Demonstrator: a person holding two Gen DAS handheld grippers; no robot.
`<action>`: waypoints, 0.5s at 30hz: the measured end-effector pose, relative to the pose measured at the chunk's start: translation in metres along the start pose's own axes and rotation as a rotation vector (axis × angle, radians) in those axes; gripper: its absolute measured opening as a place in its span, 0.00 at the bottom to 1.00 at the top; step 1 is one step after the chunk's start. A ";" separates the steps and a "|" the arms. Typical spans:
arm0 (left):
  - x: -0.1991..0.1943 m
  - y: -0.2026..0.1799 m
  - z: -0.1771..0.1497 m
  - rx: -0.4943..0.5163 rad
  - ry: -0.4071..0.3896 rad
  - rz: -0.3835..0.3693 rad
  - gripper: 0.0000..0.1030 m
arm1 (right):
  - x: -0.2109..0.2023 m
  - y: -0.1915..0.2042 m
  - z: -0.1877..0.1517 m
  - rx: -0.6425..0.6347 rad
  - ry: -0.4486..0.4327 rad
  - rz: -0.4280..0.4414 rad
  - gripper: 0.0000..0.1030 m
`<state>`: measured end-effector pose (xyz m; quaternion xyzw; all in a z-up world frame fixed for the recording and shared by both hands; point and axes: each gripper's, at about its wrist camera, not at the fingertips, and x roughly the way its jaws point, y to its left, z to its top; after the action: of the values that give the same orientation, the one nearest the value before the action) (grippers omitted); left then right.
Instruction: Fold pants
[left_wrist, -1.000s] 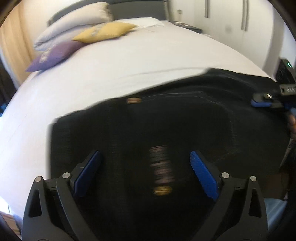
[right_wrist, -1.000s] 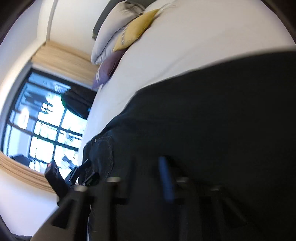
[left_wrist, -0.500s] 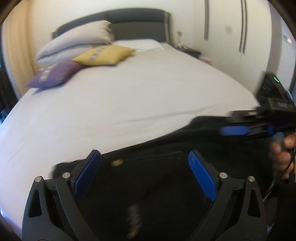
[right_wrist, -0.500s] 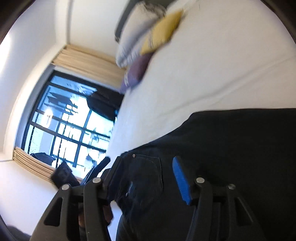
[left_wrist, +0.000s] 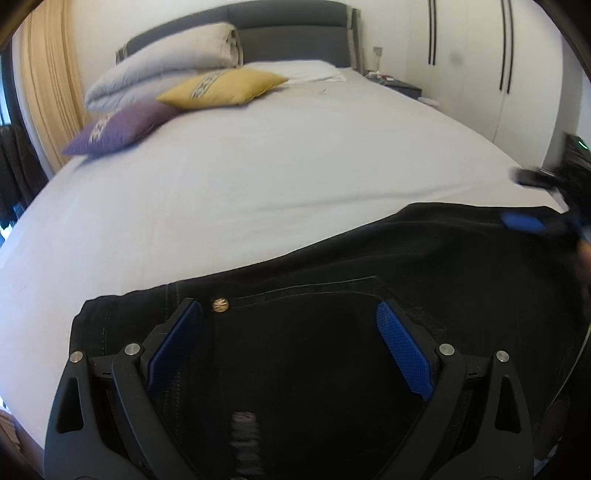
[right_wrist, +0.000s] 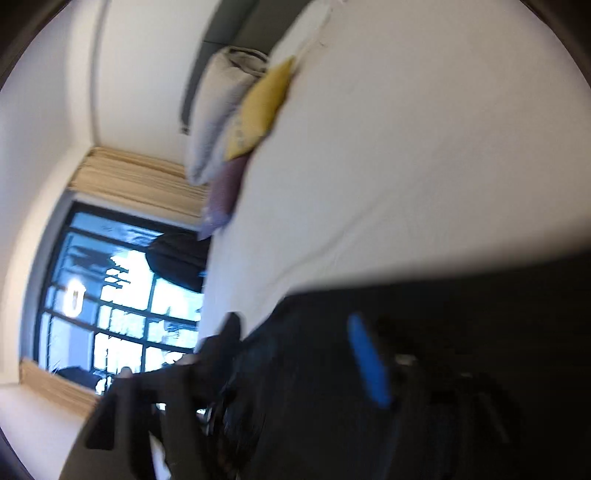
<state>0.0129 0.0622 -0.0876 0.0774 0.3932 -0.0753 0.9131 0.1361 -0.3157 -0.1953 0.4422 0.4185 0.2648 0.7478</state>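
Observation:
Black pants (left_wrist: 369, 273) lie across the near edge of the white bed (left_wrist: 258, 177), with a brass rivet (left_wrist: 220, 305) by a pocket seam. My left gripper (left_wrist: 290, 317) is open and empty, its blue pads (left_wrist: 402, 350) spread just above the waist end of the pants. The right gripper (left_wrist: 524, 221) shows blurred at the far right of the left wrist view, over the pants' far end. In the right wrist view the right gripper (right_wrist: 295, 332) is blurred and open above the pants (right_wrist: 461, 325), with nothing between its fingers.
A yellow cushion (left_wrist: 221, 88), a purple cushion (left_wrist: 122, 125) and a folded grey duvet (left_wrist: 166, 70) sit at the head of the bed. White wardrobes (left_wrist: 480, 55) stand on the right. A window (right_wrist: 110, 302) with beige curtains is on the left.
Both grippers have pulled back and tilted up from the pants. The pants now lie lower in both views. The right gripper has moved further right.

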 end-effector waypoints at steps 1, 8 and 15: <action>0.002 -0.004 -0.004 0.016 0.017 0.018 0.94 | -0.015 -0.008 -0.014 -0.009 -0.002 -0.011 0.68; 0.036 0.010 -0.004 -0.062 0.076 0.025 0.95 | -0.173 -0.115 -0.047 0.213 -0.271 -0.144 0.00; 0.006 0.006 0.009 -0.058 0.023 0.056 0.95 | -0.334 -0.145 -0.083 0.385 -0.632 -0.422 0.51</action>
<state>0.0247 0.0657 -0.0857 0.0630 0.4032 -0.0373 0.9122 -0.1018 -0.6029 -0.2141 0.5379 0.2917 -0.1258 0.7808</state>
